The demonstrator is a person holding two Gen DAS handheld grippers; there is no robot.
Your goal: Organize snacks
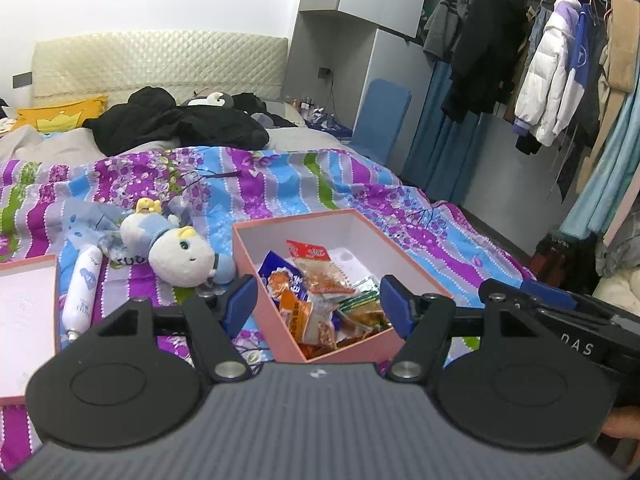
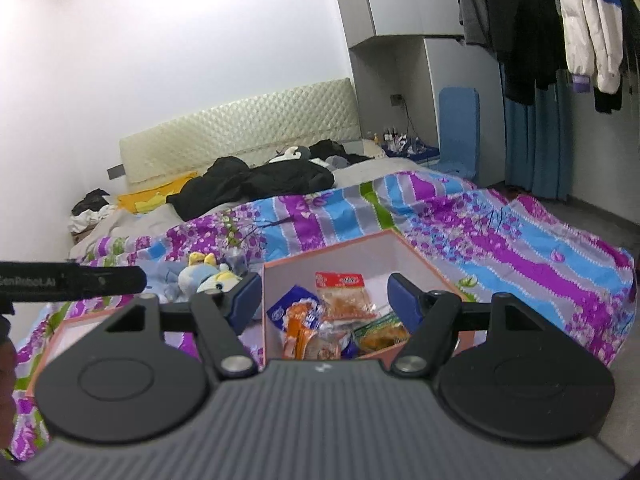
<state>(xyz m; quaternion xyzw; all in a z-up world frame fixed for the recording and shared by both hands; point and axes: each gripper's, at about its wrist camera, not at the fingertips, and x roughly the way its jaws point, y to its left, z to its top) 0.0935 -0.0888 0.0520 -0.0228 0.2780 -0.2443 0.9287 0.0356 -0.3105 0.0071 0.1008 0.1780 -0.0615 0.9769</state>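
Observation:
A pink box (image 1: 256,276) (image 2: 360,245) lies open on the flowered bedspread and holds several snack packets (image 1: 316,292) (image 2: 340,312), among them a red-topped one (image 1: 310,254) and a blue one (image 2: 290,308). My left gripper (image 1: 318,304) hovers short of the box, open, its blue pads (image 1: 242,304) wide apart with nothing between them. My right gripper (image 2: 326,302) also stands open in front of the box, nothing held. In the left wrist view the right gripper's body (image 1: 560,316) shows at the right edge.
A white plush toy (image 1: 180,254) (image 2: 212,276) and a white bottle (image 1: 82,292) lie left of the box. The pink lid (image 1: 24,320) (image 2: 64,332) rests further left. Black clothes (image 1: 180,124) lie by the headboard. Coats (image 1: 552,72) hang at the right.

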